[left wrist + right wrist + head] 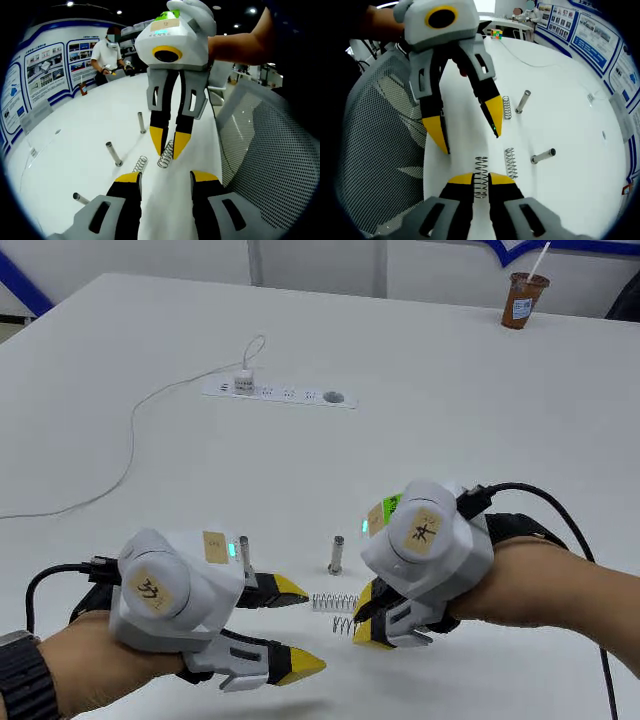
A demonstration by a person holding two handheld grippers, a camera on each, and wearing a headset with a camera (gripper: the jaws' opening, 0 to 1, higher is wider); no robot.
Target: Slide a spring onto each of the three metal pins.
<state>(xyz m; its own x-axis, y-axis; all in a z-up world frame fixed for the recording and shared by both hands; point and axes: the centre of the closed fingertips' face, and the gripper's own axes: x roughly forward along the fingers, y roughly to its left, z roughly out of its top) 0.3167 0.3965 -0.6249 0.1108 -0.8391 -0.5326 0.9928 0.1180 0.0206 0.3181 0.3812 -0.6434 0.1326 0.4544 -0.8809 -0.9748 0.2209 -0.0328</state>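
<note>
A coiled wire spring is clamped between the yellow-tipped jaws of the right gripper, low over the white table. Its long axis runs in line with the jaws, and its free end points forward toward the left gripper, whose jaws are held wide apart with nothing between them. A second spring lies flat just beside the held one and roughly parallel to it. A third spring lies farther off, near the far pin. The near pin stands beside the second spring. Both pins are smooth grey metal cylinders, seen upright in the head view, where the far pin is partly hidden behind the left gripper's white body. The held spring's rear coils are covered by the jaws. Whether it touches the table cannot be told.
</note>
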